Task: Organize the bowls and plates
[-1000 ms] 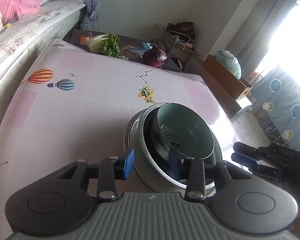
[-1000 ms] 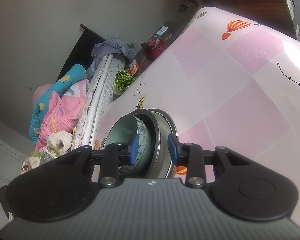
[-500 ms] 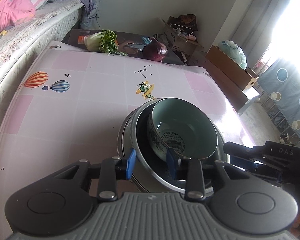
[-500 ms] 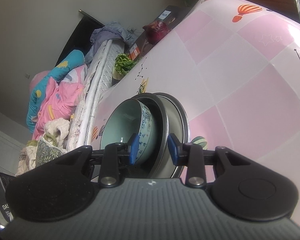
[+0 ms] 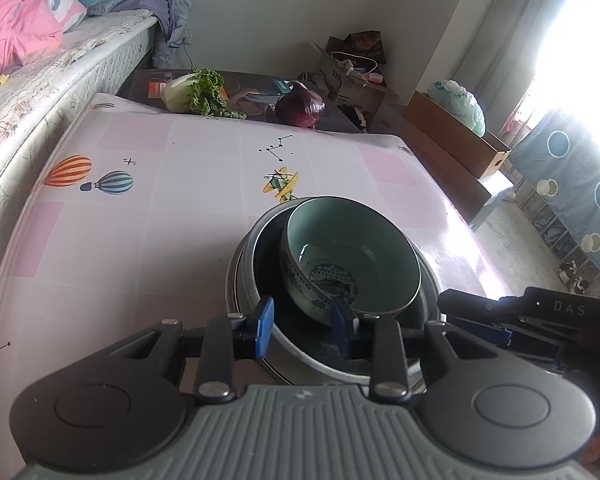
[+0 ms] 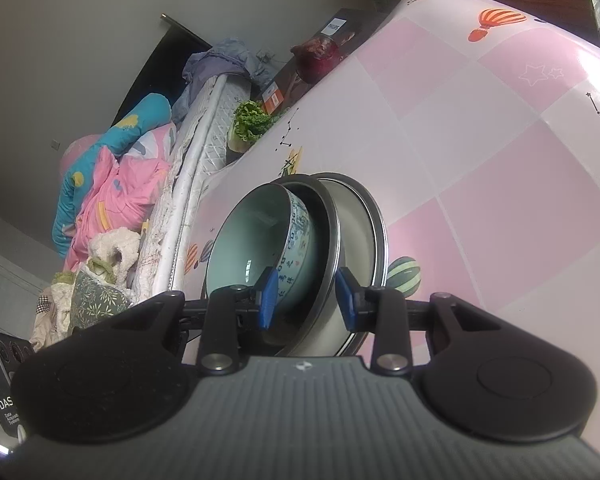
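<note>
A pale green ceramic bowl (image 5: 352,264) with a blue pattern sits inside a dark metal bowl (image 5: 268,264), which rests in a wider metal dish (image 5: 234,276) on the pink tablecloth (image 5: 148,232). My left gripper (image 5: 303,331) straddles the near rim of the metal bowls. Its jaws are closing, one pad outside the rim and one inside, with a gap still showing. From the right side my right gripper (image 6: 307,299) is shut on the stack. One pad is inside the ceramic bowl (image 6: 296,232) and the other is outside the metal bowl (image 6: 352,232).
A lettuce (image 5: 196,94) and a red onion (image 5: 302,106) lie on a dark box beyond the table's far edge. A bed with pink bedding (image 5: 16,32) runs along the left. Cardboard boxes (image 5: 456,140) stand on the floor to the right.
The left gripper's pads have drawn closer together around the near rim of the metal bowls. The right gripper keeps the same hold on the stack.
</note>
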Demonstrator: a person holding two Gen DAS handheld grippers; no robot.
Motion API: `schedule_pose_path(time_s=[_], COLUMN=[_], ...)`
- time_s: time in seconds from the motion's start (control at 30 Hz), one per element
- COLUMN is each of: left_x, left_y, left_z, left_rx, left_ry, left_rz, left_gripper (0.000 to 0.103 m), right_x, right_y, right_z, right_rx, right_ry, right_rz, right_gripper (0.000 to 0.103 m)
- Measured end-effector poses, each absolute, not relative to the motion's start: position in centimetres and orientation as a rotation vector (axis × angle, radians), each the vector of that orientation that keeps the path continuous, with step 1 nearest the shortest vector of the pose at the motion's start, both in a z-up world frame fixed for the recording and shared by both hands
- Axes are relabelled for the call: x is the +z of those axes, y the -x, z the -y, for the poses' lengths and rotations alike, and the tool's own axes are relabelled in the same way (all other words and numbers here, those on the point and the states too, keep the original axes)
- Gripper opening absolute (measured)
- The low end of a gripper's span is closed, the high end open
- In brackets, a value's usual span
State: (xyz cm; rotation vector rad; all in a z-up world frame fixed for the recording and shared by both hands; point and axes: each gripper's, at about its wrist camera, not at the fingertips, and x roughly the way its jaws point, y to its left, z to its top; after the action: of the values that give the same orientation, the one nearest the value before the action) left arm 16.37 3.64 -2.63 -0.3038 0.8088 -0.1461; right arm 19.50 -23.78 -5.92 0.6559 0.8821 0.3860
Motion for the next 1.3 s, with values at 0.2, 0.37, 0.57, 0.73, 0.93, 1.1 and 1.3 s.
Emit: schedule_pose_path(time_s=[0.2, 0.37, 0.57, 0.73, 0.93, 1.1, 1.3], left_x=[-2.2, -1.6, -0.4, 1.3, 2.9, 3.1, 2.5], left_y=[-15.7, -14.9, -13.2, -10.2, -6.9, -5.6, -5.5], left_z=[-3.7, -3.5, -3.6, -4.5, -4.5, -2.9, -1.2], left_rx=[-0.123, -0.098, -0.060, -0.028, 0.014, 0.061, 0.099], left_ry=[0.284, 0.251, 0.199, 0.157, 0.107, 0.057, -0.017], left_rz=[-0.802, -0.796, -0.794, -0.727, -0.678, -0.703, -0.730], left_gripper=[0.037, 0.053, 0.071, 0.096, 0.103, 0.103, 0.103], right_x=[-5.0, -3.8, -0.7, 1.7, 1.7, 0.3, -0.6], right_y=[-18.3, -16.6, -13.0, -9.8, -7.3, -6.7, -6.5], right_z=[24.6, 25.3, 25.0, 24.1, 21.7, 19.2, 17.4], right_rx=[0.384, 0.373, 0.303, 0.163, 0.007, -0.032, -0.050], right_ry=[-0.644, -0.604, -0.372, -0.096, 0.149, 0.189, 0.217], right_rz=[-0.860, -0.822, -0.724, -0.605, -0.543, -0.606, -0.656], right_gripper=[0.032, 0.042, 0.064, 0.101, 0.102, 0.102, 0.102])
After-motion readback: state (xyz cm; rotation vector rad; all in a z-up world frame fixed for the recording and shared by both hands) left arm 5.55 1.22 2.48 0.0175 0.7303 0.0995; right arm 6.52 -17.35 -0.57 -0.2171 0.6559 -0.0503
